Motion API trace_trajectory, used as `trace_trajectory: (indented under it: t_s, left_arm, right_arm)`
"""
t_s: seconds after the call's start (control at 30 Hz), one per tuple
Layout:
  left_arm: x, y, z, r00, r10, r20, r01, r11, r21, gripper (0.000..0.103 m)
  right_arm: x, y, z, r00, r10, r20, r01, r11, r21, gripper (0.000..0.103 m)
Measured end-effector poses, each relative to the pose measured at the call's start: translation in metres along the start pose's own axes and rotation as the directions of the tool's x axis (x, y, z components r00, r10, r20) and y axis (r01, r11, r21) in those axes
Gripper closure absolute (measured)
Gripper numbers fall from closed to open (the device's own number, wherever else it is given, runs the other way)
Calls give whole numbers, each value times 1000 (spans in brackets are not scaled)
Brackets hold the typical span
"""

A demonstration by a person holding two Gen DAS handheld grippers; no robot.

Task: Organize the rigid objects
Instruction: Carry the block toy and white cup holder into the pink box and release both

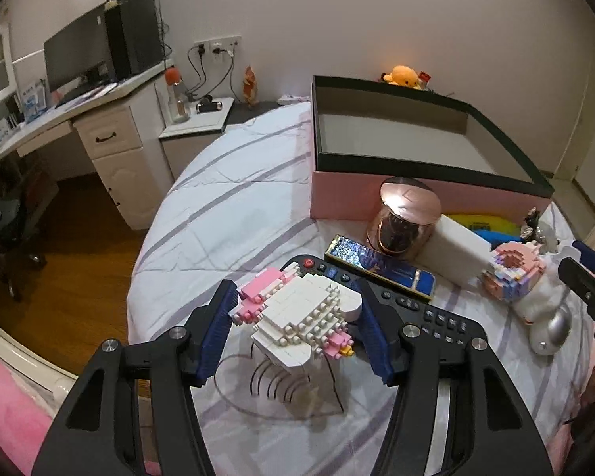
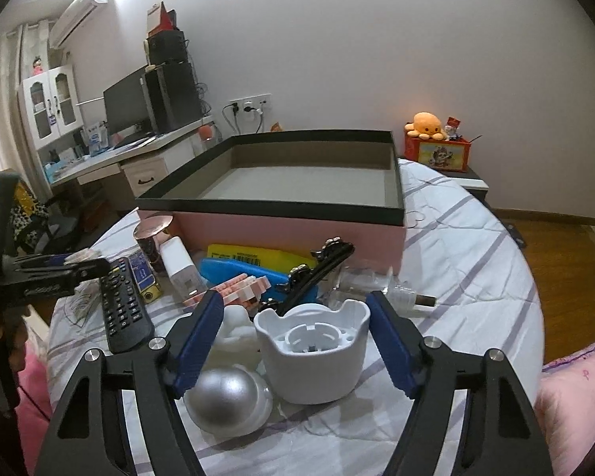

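- Brick model (image 1: 301, 317), white with pink parts: I see it between the jaws of my left gripper (image 1: 297, 325), raised on a clear stand (image 1: 273, 392) over the bed cover (image 1: 226, 206). The jaws are spread; the blue pads (image 1: 218, 329) sit close on either side, and I cannot tell whether they touch it.
- Remote control (image 1: 436, 313): black, flat on the bed just behind the brick model, partly hidden by it.
- Blue patterned case (image 1: 380, 265): flat, just beyond the remote.
- Rose-gold jar (image 1: 404, 218): upright, in front of the box wall, beside a white block (image 1: 460, 254).
- Box (image 1: 428, 194): pink walls, dark rim, open top, on the bed well behind the loose items. I see nothing inside it.
- White bear-eared cup (image 2: 317, 353): upright on the bed between the jaws of my right gripper (image 2: 297, 341). These jaws are spread wide, with a clear gap on the right side.
- Silver ball (image 2: 226, 400): on a white base, just left of the cup, under the left pad.
- Second brick model (image 2: 238, 289), pink and white: behind the cup, beside a black hair clip (image 2: 317, 269).
- Yellow packet (image 2: 254, 256) and blue item (image 2: 234, 271): lying against the box front.
- Plug (image 2: 412, 297): white, right of the cup.
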State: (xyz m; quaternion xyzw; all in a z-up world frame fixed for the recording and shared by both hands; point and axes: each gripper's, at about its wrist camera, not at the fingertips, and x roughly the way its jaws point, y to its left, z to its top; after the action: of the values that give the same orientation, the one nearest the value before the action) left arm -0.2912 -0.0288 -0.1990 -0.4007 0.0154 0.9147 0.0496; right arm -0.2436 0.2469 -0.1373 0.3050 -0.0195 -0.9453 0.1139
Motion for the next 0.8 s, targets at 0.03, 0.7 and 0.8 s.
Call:
trace_trajectory:
  t_s: [0.03, 0.7, 0.8]
  left_arm:
    - [-2, 0, -1, 1000, -3, -4, 3, 1000, 5, 43]
    - [-44, -28, -13, 999, -26, 22, 25, 998, 65, 43]
    - [-47, -34, -12, 999, -37, 23, 35, 996, 76, 43]
  right_arm:
    - [-2, 0, -1, 1000, -5, 2, 5, 1000, 0, 28]
    - [3, -11, -15, 998, -15, -59, 17, 999, 29, 39]
    - [9, -10, -13, 997, -23, -78, 24, 1000, 8, 46]
